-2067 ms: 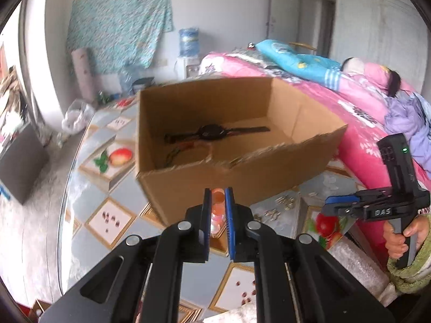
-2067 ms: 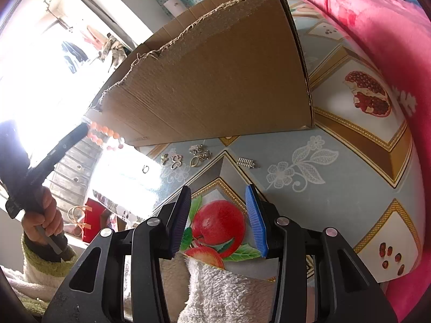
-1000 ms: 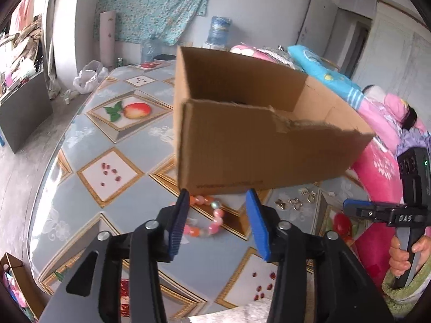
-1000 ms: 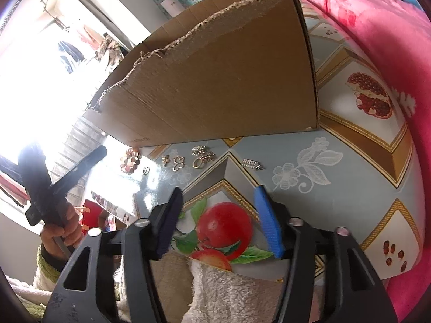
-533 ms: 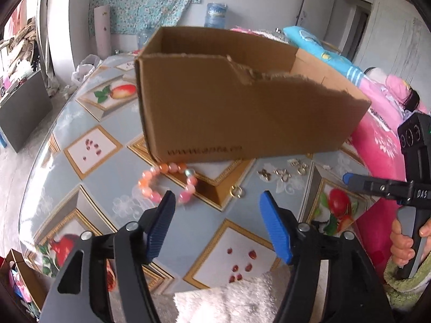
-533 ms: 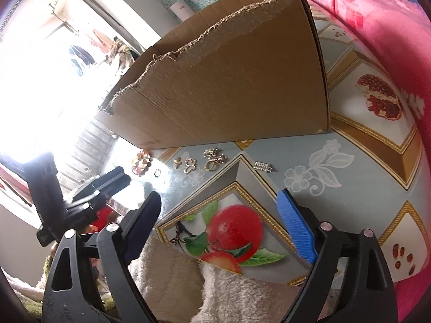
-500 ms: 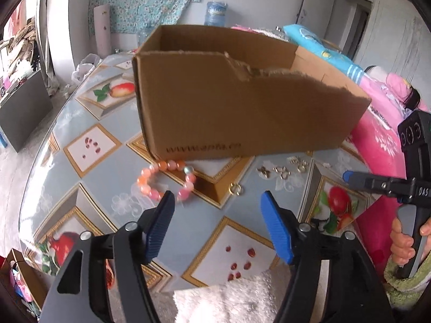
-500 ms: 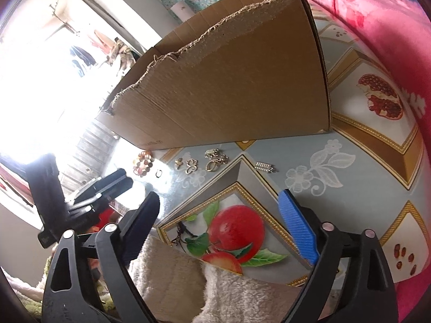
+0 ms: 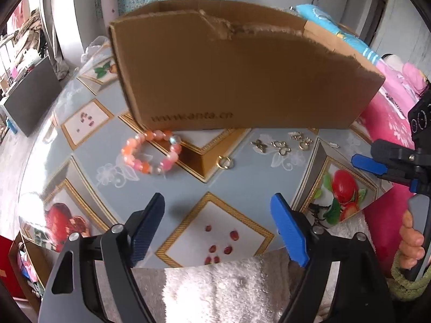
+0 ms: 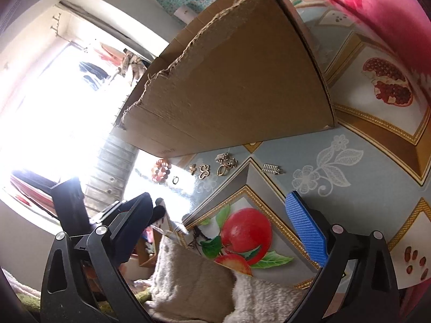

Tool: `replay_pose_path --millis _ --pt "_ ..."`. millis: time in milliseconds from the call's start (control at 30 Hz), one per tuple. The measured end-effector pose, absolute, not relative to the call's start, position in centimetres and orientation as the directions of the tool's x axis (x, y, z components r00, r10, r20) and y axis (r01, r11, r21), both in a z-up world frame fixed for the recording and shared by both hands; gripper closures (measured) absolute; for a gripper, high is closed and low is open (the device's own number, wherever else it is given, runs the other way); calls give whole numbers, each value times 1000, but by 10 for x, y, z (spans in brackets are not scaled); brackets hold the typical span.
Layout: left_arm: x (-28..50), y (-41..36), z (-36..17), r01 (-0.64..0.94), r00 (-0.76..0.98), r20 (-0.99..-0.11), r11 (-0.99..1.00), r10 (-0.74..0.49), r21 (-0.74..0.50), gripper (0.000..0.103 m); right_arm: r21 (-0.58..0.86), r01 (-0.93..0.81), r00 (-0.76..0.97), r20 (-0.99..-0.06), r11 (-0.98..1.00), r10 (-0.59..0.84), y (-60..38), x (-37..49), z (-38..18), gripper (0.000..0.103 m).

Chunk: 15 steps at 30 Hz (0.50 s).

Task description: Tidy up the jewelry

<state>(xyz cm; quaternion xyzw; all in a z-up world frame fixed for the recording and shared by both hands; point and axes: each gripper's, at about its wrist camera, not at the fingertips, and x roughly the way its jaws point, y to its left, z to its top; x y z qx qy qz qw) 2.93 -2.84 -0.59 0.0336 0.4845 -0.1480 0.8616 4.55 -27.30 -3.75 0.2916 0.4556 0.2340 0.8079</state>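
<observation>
A torn cardboard box (image 9: 242, 67) stands on the fruit-patterned table (image 9: 86, 145). In front of it lies a pink and orange bead bracelet (image 9: 150, 153), then a gold ring (image 9: 225, 162) and several small gold charms (image 9: 281, 146) in a row. My left gripper (image 9: 217, 202) hovers short of them, its jaws opening with nothing between. In the right wrist view, the box (image 10: 242, 80), bracelet (image 10: 161, 171), ring (image 10: 175, 179) and charms (image 10: 204, 171) lie beyond my right gripper (image 10: 218, 199). Its jaws are also opening and empty, above a printed apple.
A fluffy white cloth (image 9: 229, 282) covers the near table edge under both grippers. A pink bed (image 9: 390, 118) runs along the right side. The right gripper (image 9: 382, 172), held by a hand (image 9: 409, 245), shows at the right of the left wrist view.
The left gripper let the bracelet go onto the table, drew back from it and spread its jaws. The right jaws spread wide too.
</observation>
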Motion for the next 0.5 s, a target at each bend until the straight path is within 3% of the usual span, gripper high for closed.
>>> replay_pose_path --millis 267,500 --pt "33 -57 -15 296 480 -867 955 -134 17 13 698 -138 426 -599 703 678 -275 48 -40 8" --pt "37 -62 -17 253 476 -872 967 -112 13 6 705 -161 376 -603 691 703 -273 52 -40 8"
